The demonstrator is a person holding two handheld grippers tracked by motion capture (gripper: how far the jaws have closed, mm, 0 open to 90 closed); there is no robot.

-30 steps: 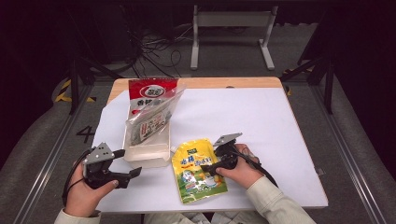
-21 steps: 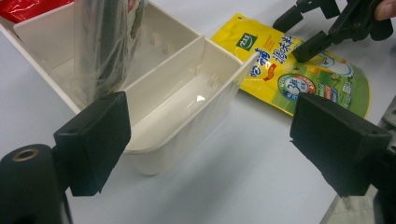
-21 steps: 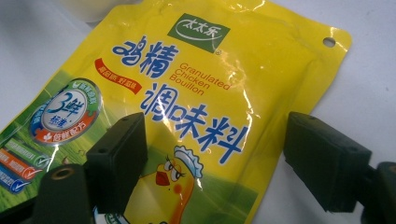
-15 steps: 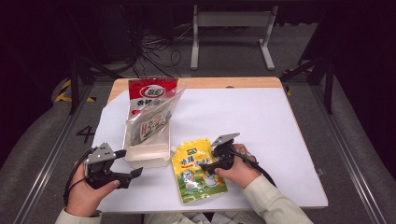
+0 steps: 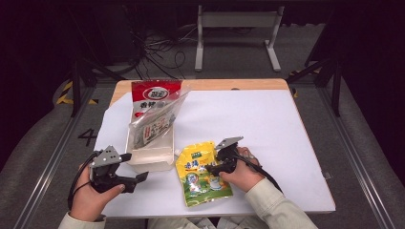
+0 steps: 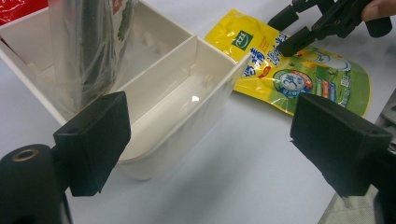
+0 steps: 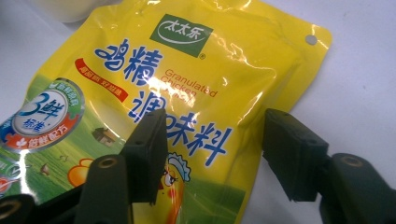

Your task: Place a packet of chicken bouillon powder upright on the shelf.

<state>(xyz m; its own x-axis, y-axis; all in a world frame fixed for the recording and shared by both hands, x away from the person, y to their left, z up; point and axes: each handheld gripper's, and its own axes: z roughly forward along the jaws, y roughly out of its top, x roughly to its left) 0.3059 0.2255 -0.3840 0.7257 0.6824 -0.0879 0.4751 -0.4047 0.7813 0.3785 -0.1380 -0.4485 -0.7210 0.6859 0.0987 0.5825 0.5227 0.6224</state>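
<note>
The yellow chicken-seasoning pouch lies flat on the white table, just beside the white divided bin. The right gripper sits over its edge — jaws just been closing, one over the pouch, one off its side, not yet pinching. The left gripper hangs spread near the bin — holding nothing.

It looked like a recording lab: a white-covered counter stood among dark curtains, loose floor cables, metal frame legs.
</note>
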